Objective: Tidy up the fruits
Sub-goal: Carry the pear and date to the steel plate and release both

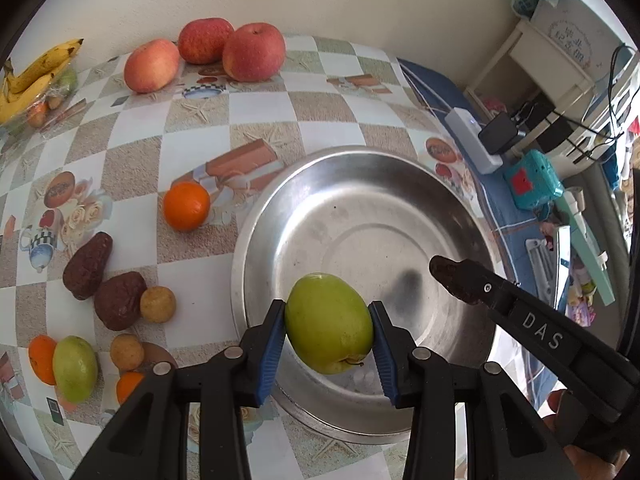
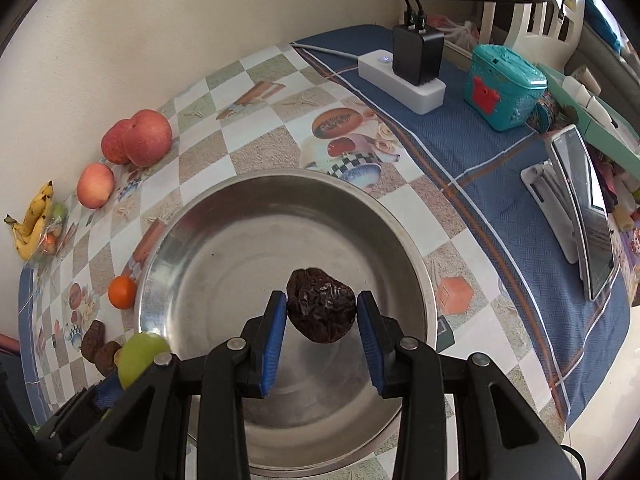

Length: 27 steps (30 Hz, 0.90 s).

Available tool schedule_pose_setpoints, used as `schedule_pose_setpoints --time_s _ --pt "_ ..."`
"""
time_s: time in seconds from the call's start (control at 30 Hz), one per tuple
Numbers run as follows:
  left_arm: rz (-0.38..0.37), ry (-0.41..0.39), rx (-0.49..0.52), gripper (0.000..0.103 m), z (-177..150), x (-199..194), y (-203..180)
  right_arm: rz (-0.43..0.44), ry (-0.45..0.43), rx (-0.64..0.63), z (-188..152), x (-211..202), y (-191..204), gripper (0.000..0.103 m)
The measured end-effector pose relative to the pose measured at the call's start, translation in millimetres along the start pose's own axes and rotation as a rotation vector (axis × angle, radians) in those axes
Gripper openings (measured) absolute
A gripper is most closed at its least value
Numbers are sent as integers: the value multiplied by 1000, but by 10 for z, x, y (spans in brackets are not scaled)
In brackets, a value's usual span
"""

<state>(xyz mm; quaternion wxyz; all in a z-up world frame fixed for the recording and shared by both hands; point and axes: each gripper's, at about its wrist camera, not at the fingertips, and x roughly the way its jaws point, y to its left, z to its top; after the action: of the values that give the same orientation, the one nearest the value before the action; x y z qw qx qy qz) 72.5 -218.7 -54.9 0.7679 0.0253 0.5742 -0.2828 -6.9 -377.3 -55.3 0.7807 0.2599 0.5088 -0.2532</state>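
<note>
My left gripper is shut on a green fruit and holds it over the near rim of the steel bowl. My right gripper is shut on a dark wrinkled fruit above the steel bowl. The right gripper with its dark fruit reaches in from the right in the left wrist view. The green fruit shows at the lower left of the right wrist view. The bowl holds nothing.
On the checked tablecloth left of the bowl lie an orange, two dark fruits, small yellow fruits and another green fruit. Three red apples and bananas sit by the wall. A power strip, teal box and phone stand are right.
</note>
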Motion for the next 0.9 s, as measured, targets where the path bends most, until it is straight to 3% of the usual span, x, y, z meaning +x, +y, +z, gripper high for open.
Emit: schedule_pose_setpoints --time_s 0.4,0.57,0.77,0.83,0.9 --pt "-12 -13 26 48 -11 -69 -7 -2 -10 -24 -9 -61 94 38" --pt "45 -27 10 49 0 -145 89 -1 -11 -43 -27 -84 157 38" --pt "146 -50 -74 64 28 -265 413 -3 -5 -73 -86 -92 254 39" --pt "196 -60 -96 80 25 -301 526 -10 -6 -91 -110 -97 307 45" --pt "242 -74 -122 86 17 -342 656 -9 -7 -105 -132 -99 355 58"
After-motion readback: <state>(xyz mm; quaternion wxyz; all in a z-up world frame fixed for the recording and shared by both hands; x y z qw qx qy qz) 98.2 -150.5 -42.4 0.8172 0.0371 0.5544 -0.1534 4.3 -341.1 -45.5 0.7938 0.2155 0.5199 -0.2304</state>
